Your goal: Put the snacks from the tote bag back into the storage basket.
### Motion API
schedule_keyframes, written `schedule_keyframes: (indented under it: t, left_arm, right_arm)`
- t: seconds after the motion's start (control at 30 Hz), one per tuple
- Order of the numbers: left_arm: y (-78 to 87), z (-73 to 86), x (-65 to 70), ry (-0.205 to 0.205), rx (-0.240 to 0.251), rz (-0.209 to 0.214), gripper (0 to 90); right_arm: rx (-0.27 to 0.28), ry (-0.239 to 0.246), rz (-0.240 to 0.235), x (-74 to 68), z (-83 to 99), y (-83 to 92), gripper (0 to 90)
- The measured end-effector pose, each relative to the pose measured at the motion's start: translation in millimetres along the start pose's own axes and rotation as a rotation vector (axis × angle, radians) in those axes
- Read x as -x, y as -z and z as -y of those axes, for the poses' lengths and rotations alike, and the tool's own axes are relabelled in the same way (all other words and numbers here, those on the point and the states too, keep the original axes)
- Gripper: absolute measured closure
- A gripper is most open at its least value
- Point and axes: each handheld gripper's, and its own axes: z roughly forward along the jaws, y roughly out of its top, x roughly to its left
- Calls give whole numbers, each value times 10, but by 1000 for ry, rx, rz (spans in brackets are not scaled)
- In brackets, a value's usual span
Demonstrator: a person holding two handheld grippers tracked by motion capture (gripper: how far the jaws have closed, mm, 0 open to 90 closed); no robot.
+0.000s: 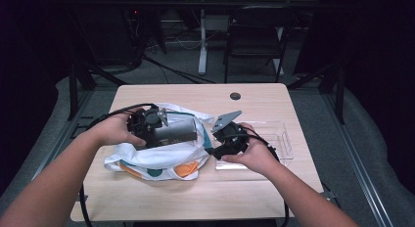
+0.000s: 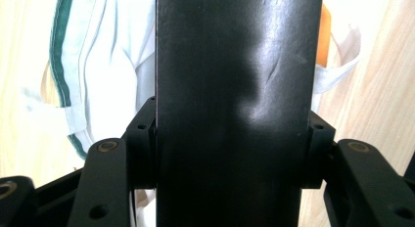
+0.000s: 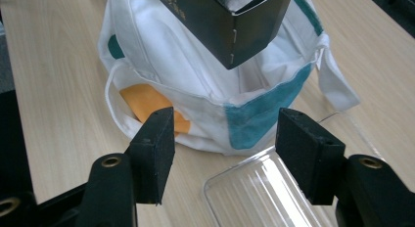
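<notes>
A dark rectangular box (image 1: pixel 177 131) hangs over a white cloth bag (image 1: pixel 156 161) with teal and orange patches. My left gripper (image 1: pixel 147 125) is shut on the box, and in the left gripper view the box (image 2: pixel 235 90) fills the gap, with both jaws pressed against its sides. One end of the box (image 3: pixel 230 26) hovers above the bag's open mouth (image 3: pixel 195 85). My right gripper (image 3: pixel 227 139) stands open with nothing between its pads, just in front of the bag. In the high view the right gripper (image 1: pixel 220 146) sits at the bag's right side.
A clear plastic tray (image 1: pixel 281 136) lies on the wooden table (image 1: pixel 244 188) under and to the right of my right hand; its near corner (image 3: pixel 259 192) shows below the right jaws. A chair and desk legs stand beyond the table's far edge.
</notes>
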Motion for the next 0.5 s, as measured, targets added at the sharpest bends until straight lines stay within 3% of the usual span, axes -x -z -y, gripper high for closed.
schedule_keyframes:
  t: [0.5]
  left_arm:
    - [47,-128,43,-21,17,9,429]
  right_arm:
    - [-51,59,1,125,-126,148,381]
